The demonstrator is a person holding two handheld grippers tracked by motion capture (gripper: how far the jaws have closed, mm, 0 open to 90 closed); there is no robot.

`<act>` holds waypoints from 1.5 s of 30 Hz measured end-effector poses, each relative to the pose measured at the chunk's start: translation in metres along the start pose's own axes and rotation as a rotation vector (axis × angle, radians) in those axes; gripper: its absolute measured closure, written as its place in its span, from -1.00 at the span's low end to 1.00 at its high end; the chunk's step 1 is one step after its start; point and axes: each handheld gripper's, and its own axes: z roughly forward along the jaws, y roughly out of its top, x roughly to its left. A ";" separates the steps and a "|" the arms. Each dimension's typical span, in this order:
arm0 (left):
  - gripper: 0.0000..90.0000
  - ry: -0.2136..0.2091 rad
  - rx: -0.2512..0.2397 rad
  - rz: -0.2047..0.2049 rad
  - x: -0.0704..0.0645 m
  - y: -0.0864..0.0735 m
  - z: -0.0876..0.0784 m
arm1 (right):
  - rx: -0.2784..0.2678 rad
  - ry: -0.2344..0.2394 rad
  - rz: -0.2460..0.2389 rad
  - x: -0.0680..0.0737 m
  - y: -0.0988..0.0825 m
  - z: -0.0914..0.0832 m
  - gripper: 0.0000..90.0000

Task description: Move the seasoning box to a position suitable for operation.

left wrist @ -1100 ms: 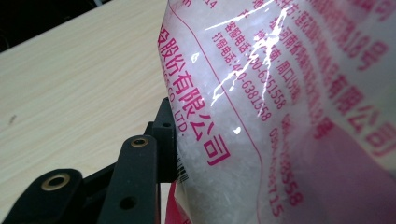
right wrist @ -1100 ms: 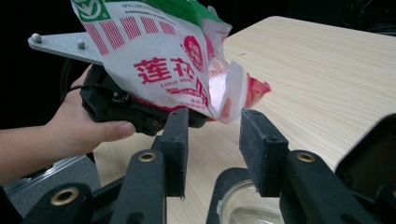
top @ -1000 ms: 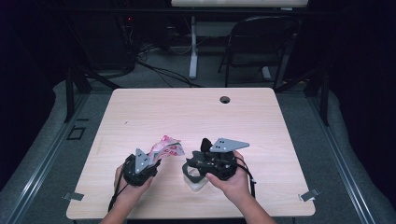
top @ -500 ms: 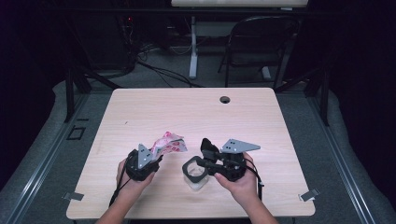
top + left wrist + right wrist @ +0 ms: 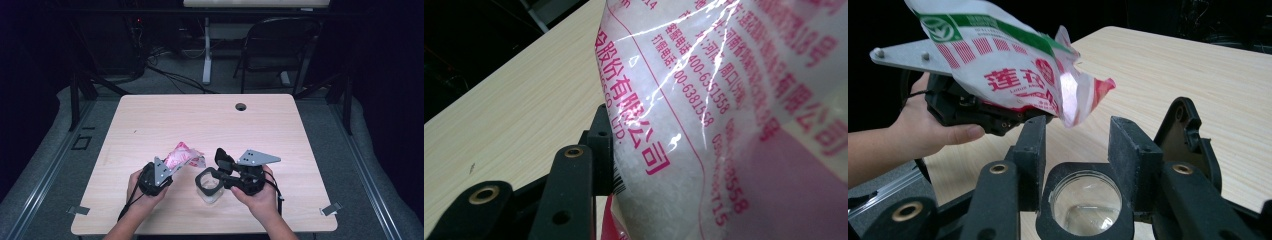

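My two hands come in at the near edge of the bench (image 5: 200, 120), each holding a claw. My right claw (image 5: 210, 177) reaches left around a small clear glass (image 5: 1087, 202) that stands on the bench close to me. The glass sits between the two jaws, which have just been opening a little. I cannot tell whether the pads are pressing on the glass or only flanking it.

Just left of that, my left claw (image 5: 172, 167) is clamped on the lower part of a plastic bag (image 5: 186, 156). The bag is white and pink with red print and holds fine white grains (visible through the film in the left gripper view). It is lifted off the bench and leans toward the glass, with its crumpled top corner above and just beyond the rim.

I judge the bag to be soft, slick and light, with loose contents that will shift as it tips. A grip low on the filled body, as now, looks better to me than one on the empty film near the top, which would likely slide or fold. The glass seems rigid, smooth and breakable, and best steadied by its sides.

Beyond these things lies bare pale wood with a round cable hole (image 5: 241, 106) near the far edge. Farther off, a dark folding chair (image 5: 280, 50) stands on the floor.
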 end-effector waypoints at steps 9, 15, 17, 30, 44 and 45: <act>0.36 -0.028 0.012 0.035 -0.010 0.001 0.002 | -0.021 0.007 -0.021 0.004 0.006 -0.002 0.29; 0.36 -0.044 0.015 0.050 -0.016 0.001 0.002 | -0.031 0.022 -0.040 0.009 0.013 -0.005 0.29; 0.36 -0.040 0.017 0.061 -0.018 0.001 0.002 | -0.028 0.027 -0.048 0.011 0.014 -0.004 0.29; 0.37 -0.021 0.033 0.095 -0.020 0.000 -0.005 | -0.014 0.052 -0.092 0.020 0.021 0.003 0.24; 0.37 -0.002 0.046 0.095 -0.018 -0.006 -0.011 | 0.004 0.091 -0.146 0.029 0.026 0.014 0.23; 0.37 -0.004 0.047 0.096 -0.018 -0.006 -0.012 | 0.002 0.100 -0.148 0.030 0.026 0.015 0.23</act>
